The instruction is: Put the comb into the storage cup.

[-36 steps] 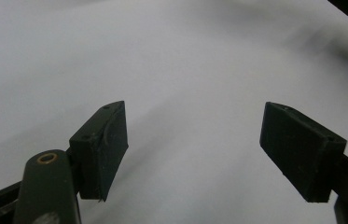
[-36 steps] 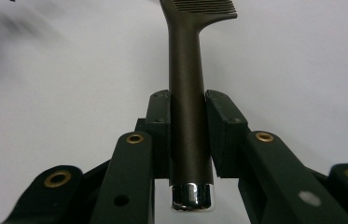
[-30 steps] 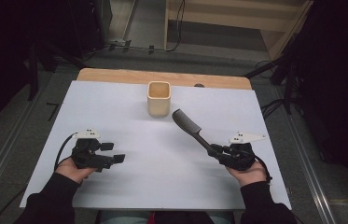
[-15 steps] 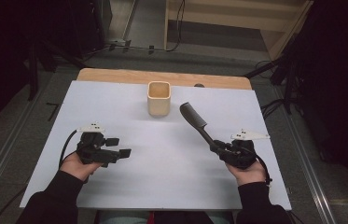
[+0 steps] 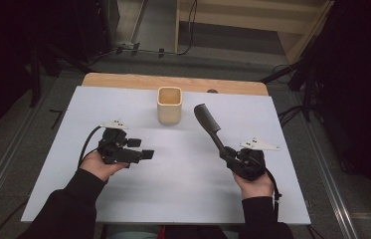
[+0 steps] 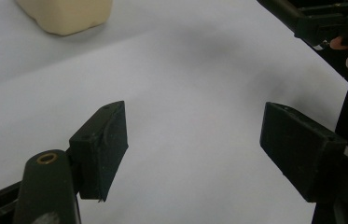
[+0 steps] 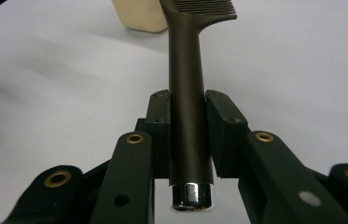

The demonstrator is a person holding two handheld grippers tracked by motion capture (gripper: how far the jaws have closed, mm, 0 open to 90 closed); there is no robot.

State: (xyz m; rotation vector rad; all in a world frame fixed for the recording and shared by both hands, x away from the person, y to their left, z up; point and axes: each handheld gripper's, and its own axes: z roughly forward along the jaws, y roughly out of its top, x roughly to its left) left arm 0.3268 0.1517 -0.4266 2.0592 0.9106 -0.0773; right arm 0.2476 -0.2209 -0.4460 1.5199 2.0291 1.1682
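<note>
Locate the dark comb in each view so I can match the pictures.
High view: comb, right of centre, handle in the right claw.
Left gripper view: top right corner, handle partly visible.
Right gripper view: centre, clamped upright.
Shared landmark: the beige cup.

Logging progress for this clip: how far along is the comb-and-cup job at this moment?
Done: the right gripper is shut on the comb by its handle, and the comb is lifted, angled toward the cup. In hand: carrying the comb, toothed end leading. Left: the comb is not yet in the cup, which stands upright on the white table. The left gripper is open with nothing between its jaws.
</note>
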